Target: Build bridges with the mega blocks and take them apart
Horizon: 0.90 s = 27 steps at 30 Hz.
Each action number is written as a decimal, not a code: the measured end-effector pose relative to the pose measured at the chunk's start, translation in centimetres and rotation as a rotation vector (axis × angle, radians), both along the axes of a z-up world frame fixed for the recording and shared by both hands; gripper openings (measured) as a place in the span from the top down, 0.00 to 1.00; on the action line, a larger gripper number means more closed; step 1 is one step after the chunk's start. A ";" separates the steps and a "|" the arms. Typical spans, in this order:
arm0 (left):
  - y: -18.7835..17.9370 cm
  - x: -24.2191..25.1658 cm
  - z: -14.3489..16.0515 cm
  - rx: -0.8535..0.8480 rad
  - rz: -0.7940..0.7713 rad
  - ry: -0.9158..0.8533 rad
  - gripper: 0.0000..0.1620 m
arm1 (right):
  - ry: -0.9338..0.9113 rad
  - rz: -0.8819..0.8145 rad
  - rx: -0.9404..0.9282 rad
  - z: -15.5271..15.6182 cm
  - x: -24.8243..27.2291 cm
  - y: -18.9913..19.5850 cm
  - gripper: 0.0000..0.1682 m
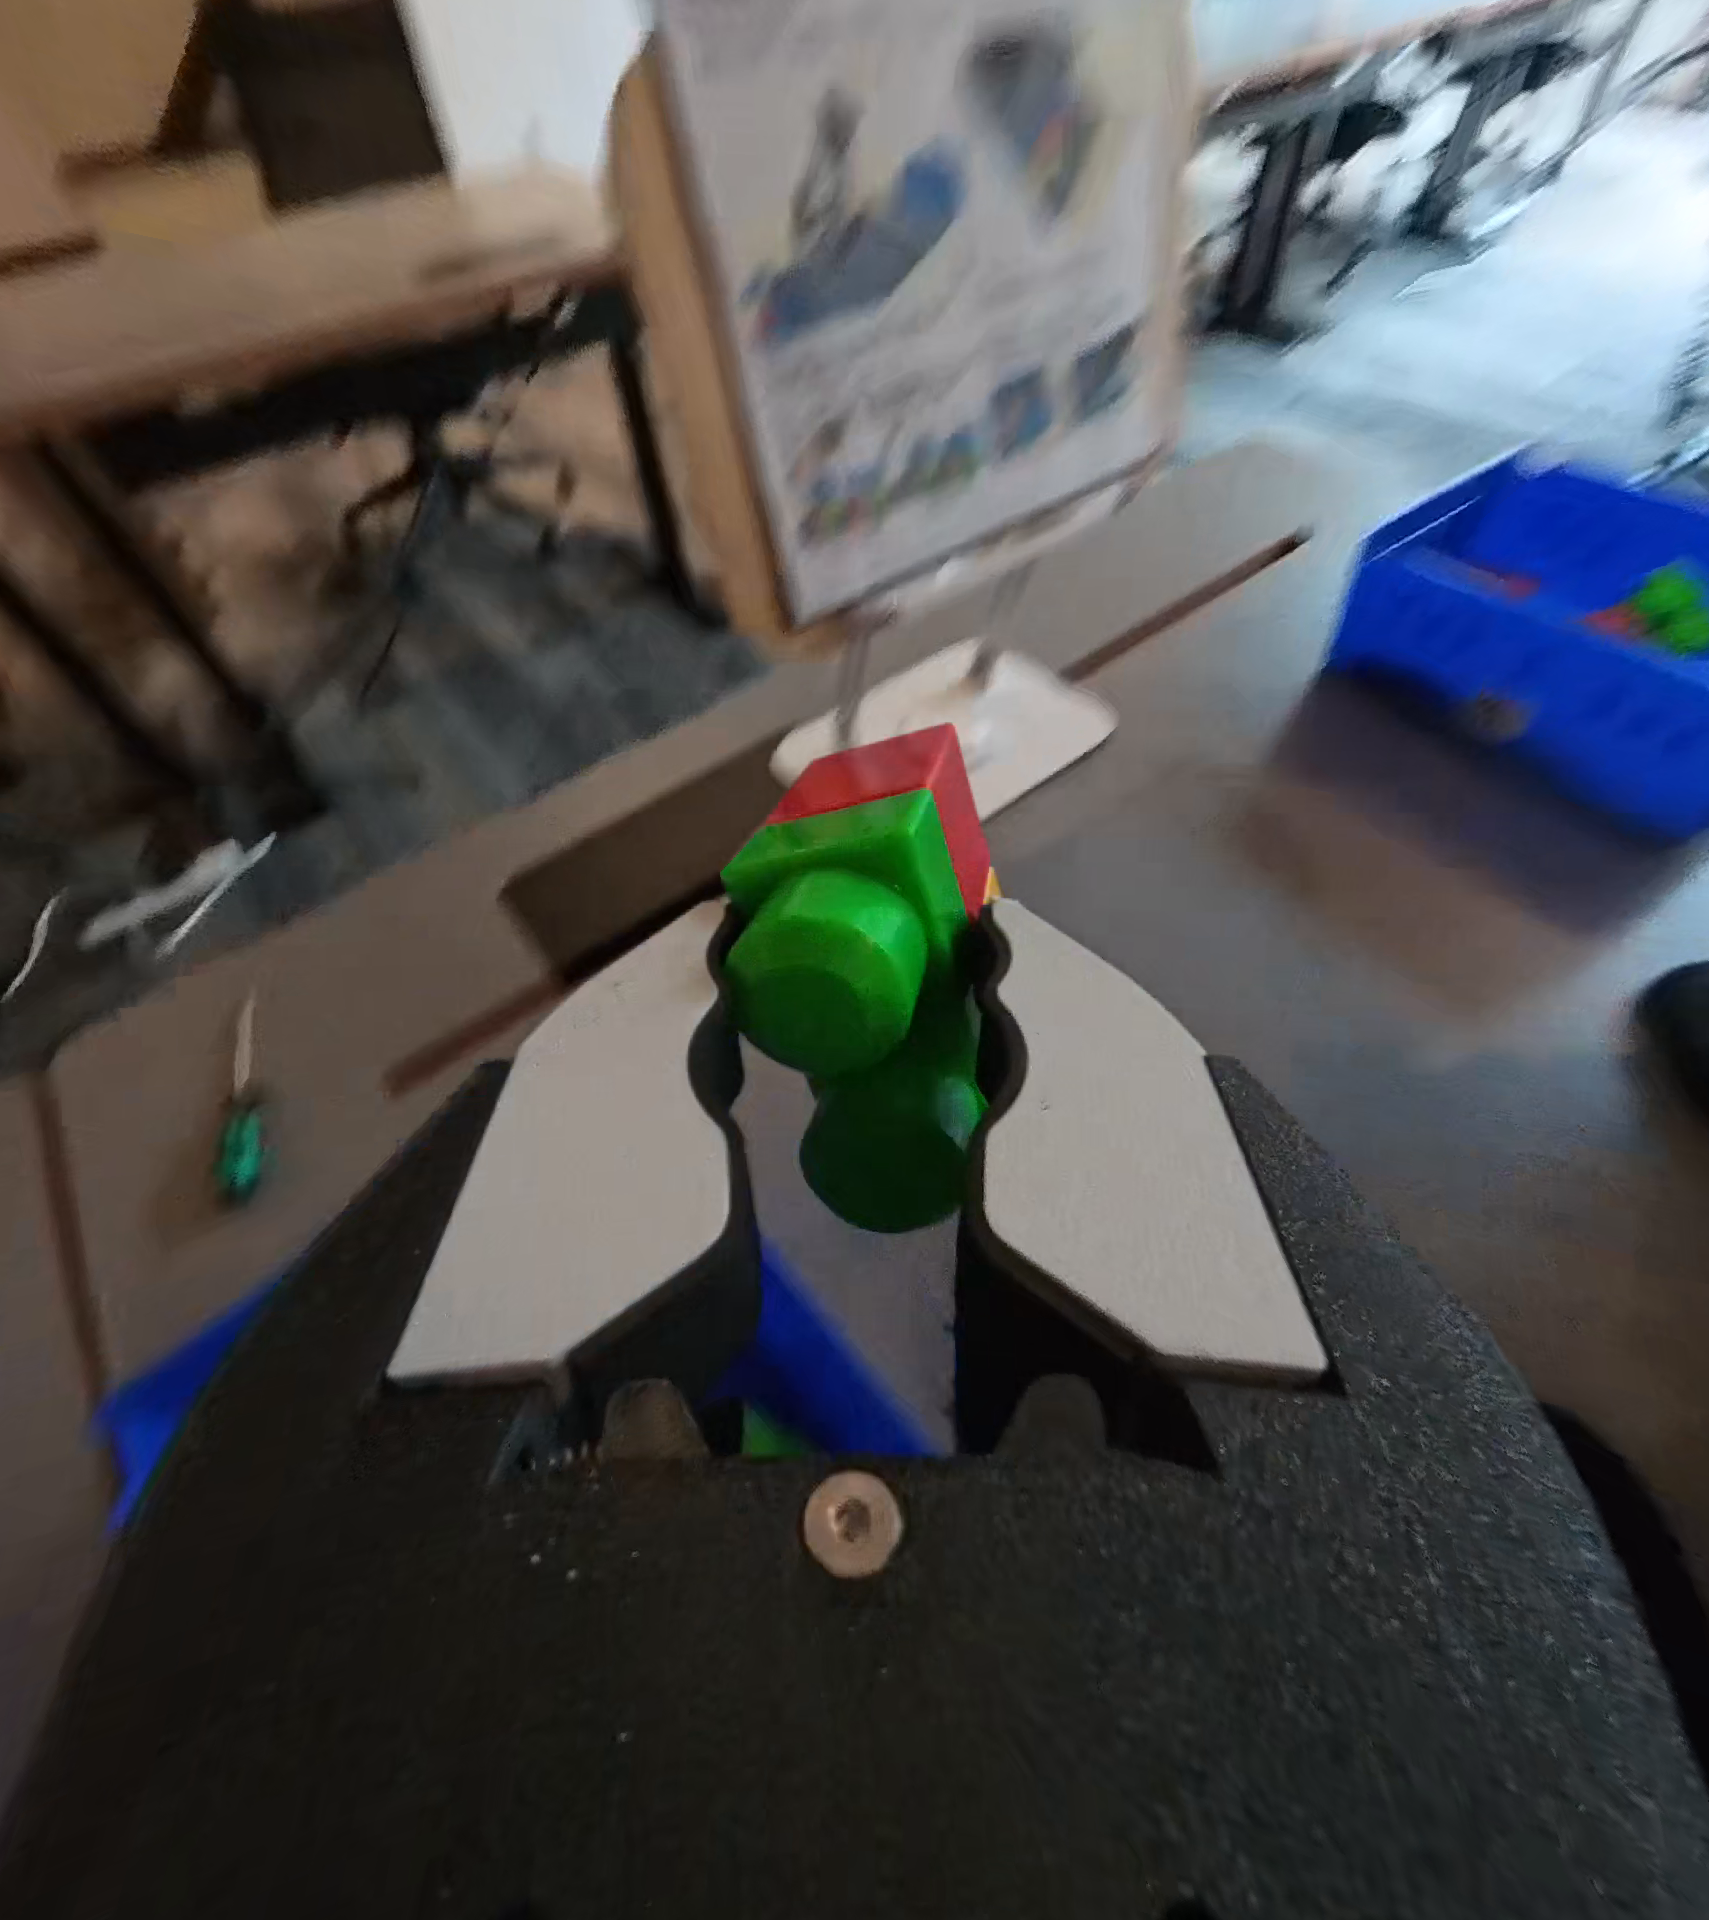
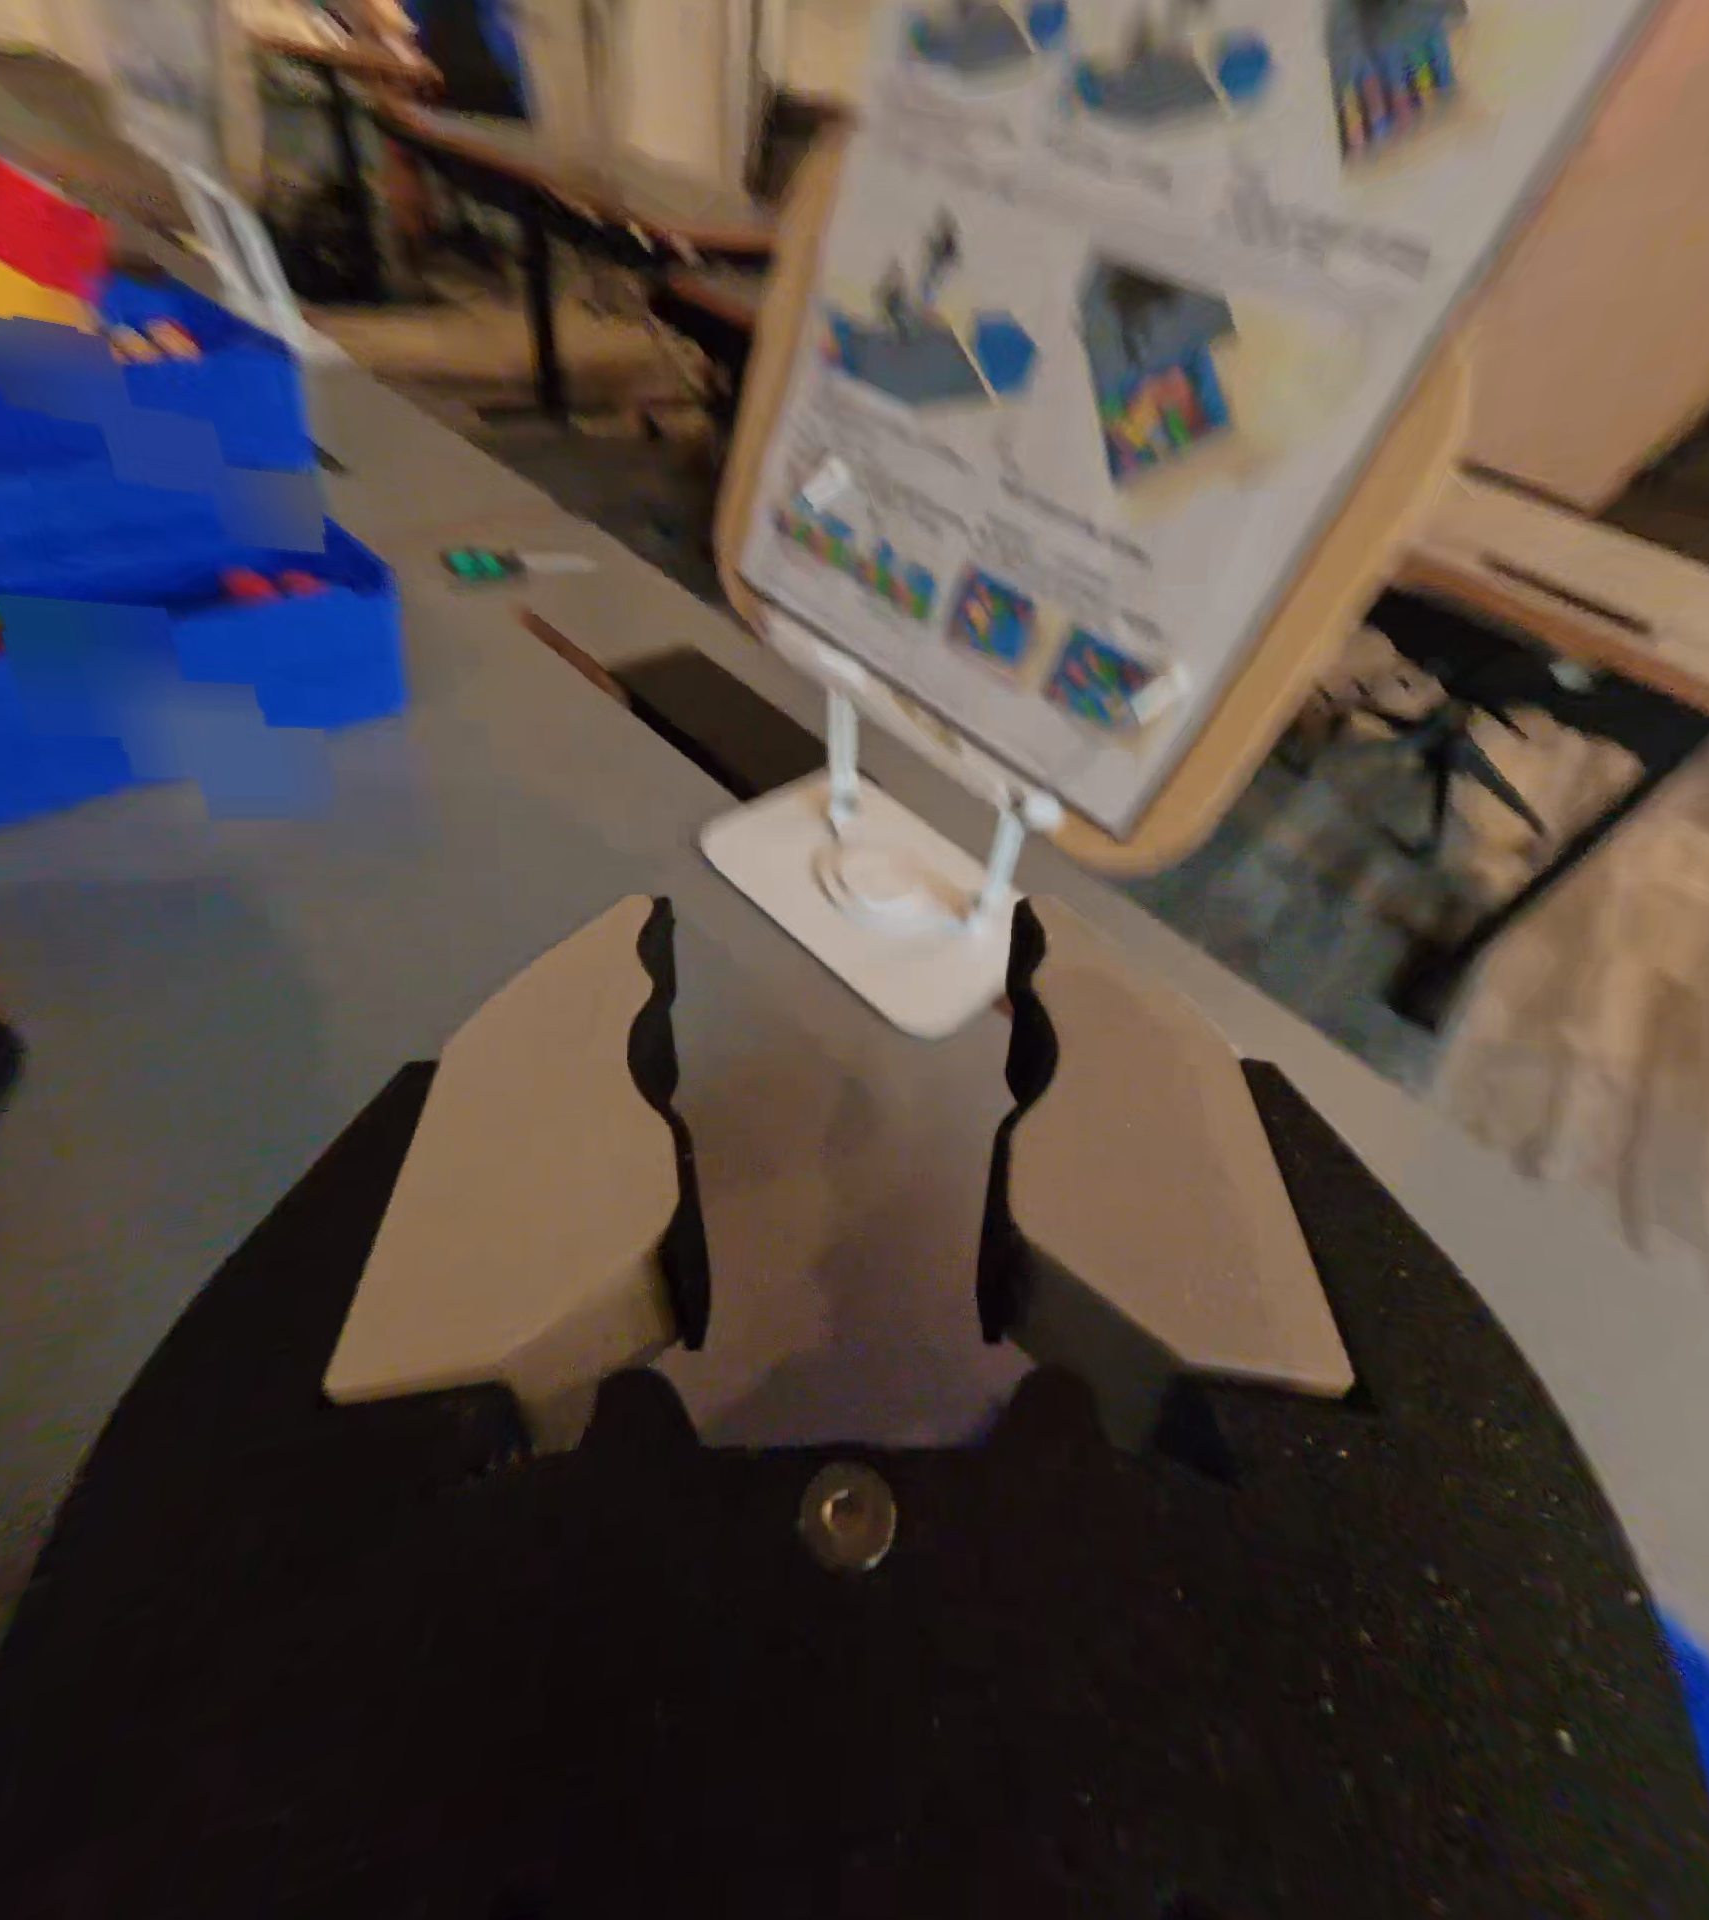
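green block (image 1: 855,997) with a red block (image 1: 881,779) attached sits clamped between the left jaws; right jaws gape empty.

Bare grey table (image 2: 206,1039) before right tool (image 2: 839,935), sign stand (image 2: 891,935) ahead, blue bin (image 2: 289,644) left

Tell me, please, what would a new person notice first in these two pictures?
The eye goes first to the green block clamped in the left gripper, at the centre of the left wrist view, with a red block stuck to its far end. Next comes the tilted instruction board on its white stand, just beyond the open, empty right gripper, and the blue bin at right on the table.
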<state>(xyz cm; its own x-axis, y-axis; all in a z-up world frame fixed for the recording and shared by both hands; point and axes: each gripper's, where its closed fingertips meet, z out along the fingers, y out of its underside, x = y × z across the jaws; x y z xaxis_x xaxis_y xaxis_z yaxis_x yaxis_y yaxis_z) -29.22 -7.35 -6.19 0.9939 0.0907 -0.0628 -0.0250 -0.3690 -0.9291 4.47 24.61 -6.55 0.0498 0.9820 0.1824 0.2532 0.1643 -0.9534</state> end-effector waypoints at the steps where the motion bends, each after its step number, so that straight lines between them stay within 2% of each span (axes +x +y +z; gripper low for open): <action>1: 1.0 1.5 1.6 0.056 -0.060 0.006 0.74 | 0.045 0.060 0.000 1.5 -1.0 -1.4 0.63; 5: 4.4 6.7 6.0 0.198 -0.251 0.020 0.74 | 0.167 0.315 0.007 6.4 -3.6 -7.6 0.59; 10: 6.9 11.7 10.7 0.340 -0.419 0.061 0.74 | 0.238 0.558 -0.055 10.7 -5.6 -13.4 0.56; 17: 8.7 18.7 16.8 0.577 -0.625 0.061 0.74 | 0.264 0.709 -0.091 14.2 -8.3 -18.1 0.53; 20: 9.5 20.9 17.6 0.589 -0.690 0.072 0.74 | 0.245 0.733 -0.071 14.6 -9.0 -19.3 0.54; 27: 10.7 23.6 16.5 0.539 -0.787 0.099 0.74 | 0.199 0.774 -0.077 14.3 -8.8 -20.2 0.56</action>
